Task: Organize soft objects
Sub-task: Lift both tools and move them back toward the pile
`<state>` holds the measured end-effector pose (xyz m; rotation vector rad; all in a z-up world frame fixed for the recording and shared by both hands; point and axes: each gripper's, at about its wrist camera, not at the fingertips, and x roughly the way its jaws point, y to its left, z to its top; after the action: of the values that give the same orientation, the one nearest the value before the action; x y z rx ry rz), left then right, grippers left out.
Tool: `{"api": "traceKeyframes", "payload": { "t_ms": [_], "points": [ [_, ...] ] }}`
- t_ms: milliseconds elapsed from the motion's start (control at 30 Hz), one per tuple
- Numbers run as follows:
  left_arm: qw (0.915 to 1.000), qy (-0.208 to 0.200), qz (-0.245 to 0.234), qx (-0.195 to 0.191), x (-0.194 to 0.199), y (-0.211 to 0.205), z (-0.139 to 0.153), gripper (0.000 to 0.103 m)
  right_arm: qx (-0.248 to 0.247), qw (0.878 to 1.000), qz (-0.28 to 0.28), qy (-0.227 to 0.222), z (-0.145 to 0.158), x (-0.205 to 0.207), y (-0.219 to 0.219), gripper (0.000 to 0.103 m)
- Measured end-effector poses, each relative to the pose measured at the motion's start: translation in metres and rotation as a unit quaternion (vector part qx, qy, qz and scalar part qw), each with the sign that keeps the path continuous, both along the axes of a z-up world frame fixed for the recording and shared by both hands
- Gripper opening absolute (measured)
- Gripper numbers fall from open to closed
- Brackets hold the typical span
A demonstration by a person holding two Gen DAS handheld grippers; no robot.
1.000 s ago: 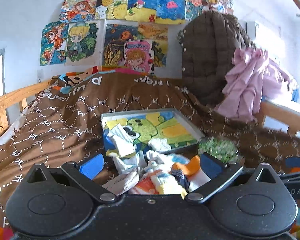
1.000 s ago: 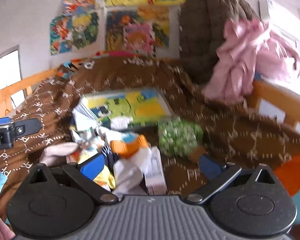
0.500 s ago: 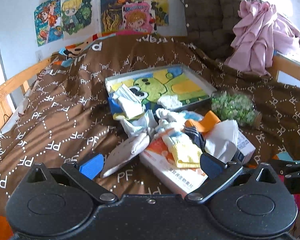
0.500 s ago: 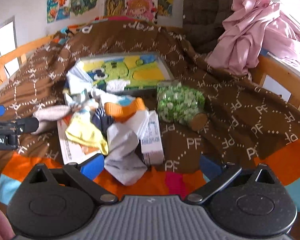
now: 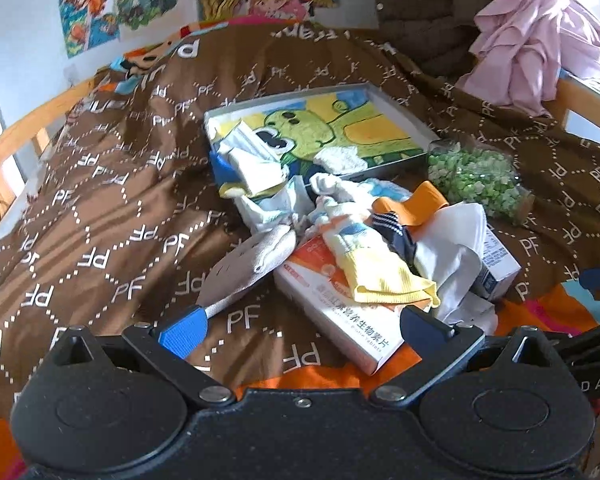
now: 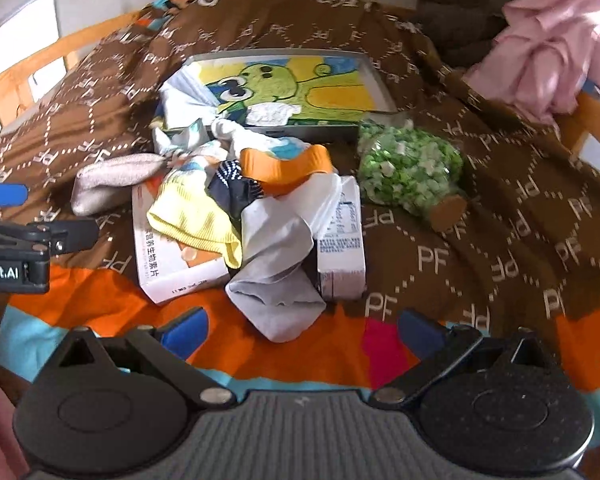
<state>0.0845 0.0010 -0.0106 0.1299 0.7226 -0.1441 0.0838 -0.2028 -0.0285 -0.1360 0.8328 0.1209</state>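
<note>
Socks [image 5: 364, 240] are heaped in a loose pile on the bed [image 5: 100, 216], draped over two cartons and spilling against the near rim of a shallow tray [image 5: 396, 118] with a green cartoon picture on its floor. A grey sock [image 5: 248, 264] is stretched out of the pile toward the left gripper [image 5: 300, 324]; its long axis is seen running from the heap down to the blue left finger, which its toe end nearly meets. A pale grey sock [image 6: 276, 280] is hung off the front of the pile, pointed at the right gripper [image 6: 300, 328], just ahead of the gap between the fingers. Each gripper is thus faced by its own nearest sock; neither sock is judged to be touched yet.

Both pairs of fingers are spread wide, and nothing is held in either.

A yellow sock [image 6: 196, 220] is laid across the orange-and-white carton [image 5: 340, 312]; the white carton [image 6: 340, 248] is partly covered. A few white folded items are already seen in the tray. A jar of green pieces [image 6: 408, 172] is laid on its side just right of the pile.

How many socks are tangled in the middle cannot be made out; the knotted white-and-blue ones are not separable by eye. The right view is slightly blurred.
</note>
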Motion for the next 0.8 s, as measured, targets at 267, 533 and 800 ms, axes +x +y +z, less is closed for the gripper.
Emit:
{"api": "traceKeyframes", "payload": {
  "t_ms": [267,533,800],
  "points": [
    [0.9985,0.021,0.003,-0.05,0.015,0.002,-0.005,0.102,-0.085,0.991,0.094,-0.041,-0.002,0.019,0.008,0.103],
    [0.9964,0.021,0.009,-0.082,0.03,-0.001,-0.011,0.102,-0.089,0.985,0.121,-0.081,-0.005,0.027,0.012,0.103],
    [0.9965,-0.011,0.004,-0.083,0.031,-0.009,-0.01,0.102,-0.106,0.981,0.138,-0.09,-0.007,0.038,0.01,0.103]
  ]
}}
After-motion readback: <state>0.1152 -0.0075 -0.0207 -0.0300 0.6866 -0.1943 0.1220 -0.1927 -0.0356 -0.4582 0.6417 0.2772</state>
